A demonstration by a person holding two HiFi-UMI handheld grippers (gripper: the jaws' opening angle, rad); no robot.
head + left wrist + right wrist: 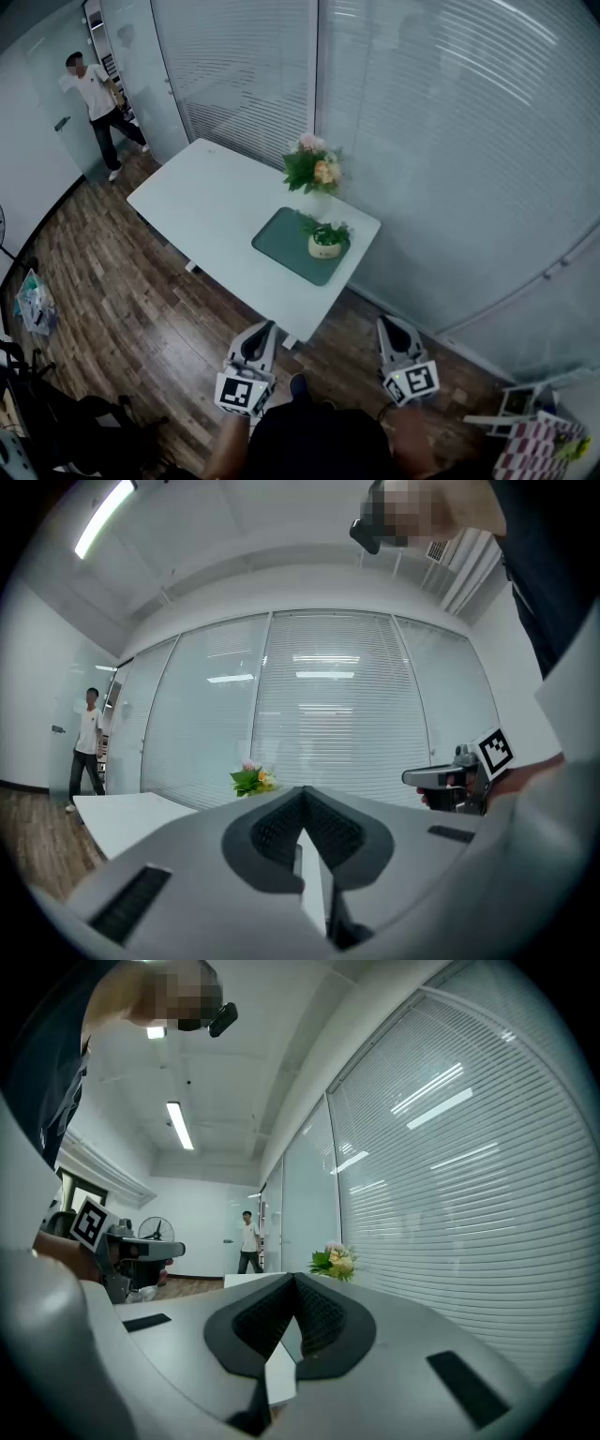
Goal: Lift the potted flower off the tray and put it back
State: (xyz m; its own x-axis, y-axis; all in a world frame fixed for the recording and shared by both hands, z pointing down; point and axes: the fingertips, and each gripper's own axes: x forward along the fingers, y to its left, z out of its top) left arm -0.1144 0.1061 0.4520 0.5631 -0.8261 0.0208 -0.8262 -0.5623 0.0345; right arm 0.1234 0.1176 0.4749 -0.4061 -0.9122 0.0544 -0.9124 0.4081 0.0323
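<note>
A small green plant in a cream pot (325, 243) stands on the dark green tray (286, 246), near the right end of the white table (216, 202). Both grippers are held level in front of the table's near edge, well short of the tray. My left gripper (266, 327) (302, 792) is shut with nothing in it. My right gripper (387, 323) (293, 1279) is shut and empty too. Each gripper view shows the other gripper beside it, the right gripper (452, 778) and the left gripper (141, 1250). The jaws hide the pot in both gripper views.
A bouquet in a white vase (316, 172) (251, 780) (335, 1262) stands just behind the tray. A glass wall with blinds (450, 141) runs behind the table. A person (97, 101) stands at a far doorway. Wooden floor (122, 281) surrounds the table; clutter (525, 422) lies at lower right.
</note>
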